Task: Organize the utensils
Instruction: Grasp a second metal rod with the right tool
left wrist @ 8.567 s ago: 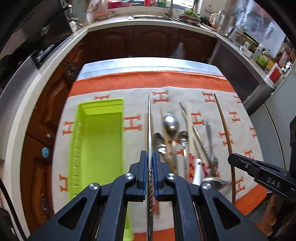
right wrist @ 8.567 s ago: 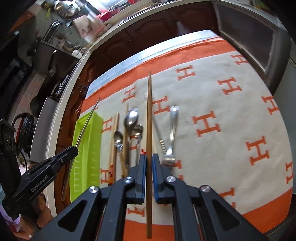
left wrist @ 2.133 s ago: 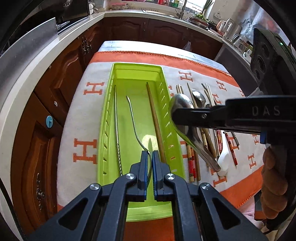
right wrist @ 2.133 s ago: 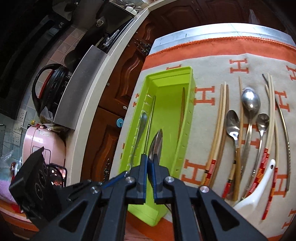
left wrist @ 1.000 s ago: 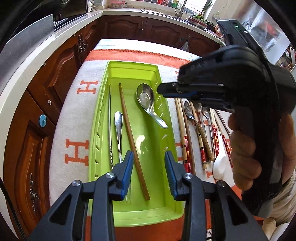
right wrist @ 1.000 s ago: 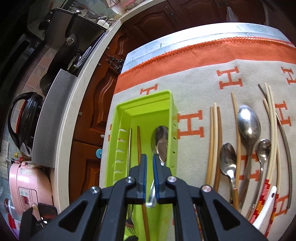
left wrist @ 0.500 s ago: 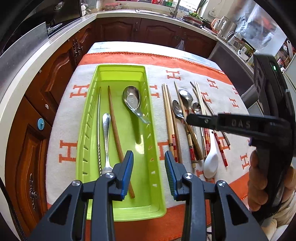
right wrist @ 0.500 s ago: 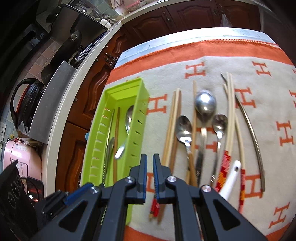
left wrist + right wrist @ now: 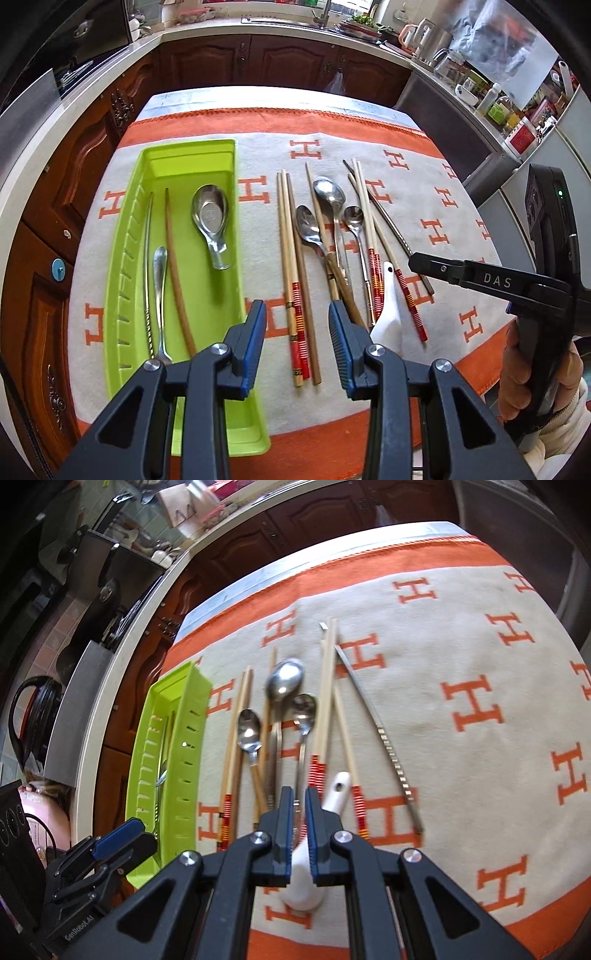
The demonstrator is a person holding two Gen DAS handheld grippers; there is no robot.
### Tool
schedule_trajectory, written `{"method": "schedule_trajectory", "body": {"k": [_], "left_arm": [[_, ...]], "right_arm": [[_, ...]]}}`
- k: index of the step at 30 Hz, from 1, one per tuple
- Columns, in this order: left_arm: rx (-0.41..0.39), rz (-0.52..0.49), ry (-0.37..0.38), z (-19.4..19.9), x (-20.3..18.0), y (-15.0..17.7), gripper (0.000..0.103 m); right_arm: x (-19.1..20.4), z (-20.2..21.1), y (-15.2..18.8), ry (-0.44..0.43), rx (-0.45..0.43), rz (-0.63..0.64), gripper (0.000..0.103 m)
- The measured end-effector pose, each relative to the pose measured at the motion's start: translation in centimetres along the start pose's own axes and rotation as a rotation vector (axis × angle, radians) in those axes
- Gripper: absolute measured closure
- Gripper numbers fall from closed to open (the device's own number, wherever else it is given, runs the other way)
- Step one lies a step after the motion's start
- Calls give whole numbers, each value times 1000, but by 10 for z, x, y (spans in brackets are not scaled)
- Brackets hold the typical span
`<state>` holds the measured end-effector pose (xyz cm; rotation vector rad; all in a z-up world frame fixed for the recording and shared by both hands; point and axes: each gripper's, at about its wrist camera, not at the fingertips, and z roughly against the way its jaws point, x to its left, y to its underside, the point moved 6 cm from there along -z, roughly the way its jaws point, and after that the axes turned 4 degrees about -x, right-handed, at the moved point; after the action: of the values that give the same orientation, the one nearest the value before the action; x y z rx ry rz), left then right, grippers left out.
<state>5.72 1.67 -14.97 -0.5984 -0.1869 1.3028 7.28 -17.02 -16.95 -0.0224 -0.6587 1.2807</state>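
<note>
Green tray (image 9: 236, 206) lay lengthwise on the left part of the orange-bordered cloth (image 9: 436, 206), itself spread over the table.

In the tray: a short steel soup spoon (image 9: 211, 221) toward the far end by the right wall, a brown wooden chopstick (image 9: 176, 269) running the tray's length, a slim steel spoon (image 9: 159, 291) beside it, and a thin metal chopstick (image 9: 147, 258) nearest the slotted left wall.

Loose on the cloth, right of the tray: a pair of pale chopsticks with red-banded ends (image 9: 291, 273); three steel spoons, the largest (image 9: 330, 192) farthest off, the other two (image 9: 308, 225) and (image 9: 354, 218) nearer; more red-banded chopsticks (image 9: 373, 254) crossing them; a white ceramic spoon (image 9: 386, 314); a metal chopstick (image 9: 391, 229) out at the right edge of the group.

Left gripper (image 9: 297, 332) hung above the cloth just right of the tray, jaws parted, nothing between them; the pale chopstick pair lay below the gap.

Right gripper (image 9: 300, 827) pointed down over the white ceramic spoon's handle. Jaws drawn nearly together, empty. Right wrist view was motion-blurred; the spoon probably lay free on the cloth beneath the fingers, not gripped. A hand (image 9: 524, 369) held this gripper's handle at the right edge of the left view.
</note>
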Motion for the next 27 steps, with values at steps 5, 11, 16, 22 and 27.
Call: {"method": "schedule_trajectory", "body": {"k": [5,11,16,22,27], "left_arm": [[20,-2,26,-10,-12,-7,70],[49,22,74,-25,-26,-16,70],[74,62,83,-45,-30,-27,71],[115,151,89,-71,-27,-35,74],[147,192,72,-89,-24,-33,75]], "right_arm": [[-24,4,-6,17,-14,-35,95],[-37,2,-12,25,-15,-24,95],[-43,-10,-20,40,-5,12,95],[-48,-28,-33,88,1,80,95],[-42,-42,-38,111,11,174,95]]}}
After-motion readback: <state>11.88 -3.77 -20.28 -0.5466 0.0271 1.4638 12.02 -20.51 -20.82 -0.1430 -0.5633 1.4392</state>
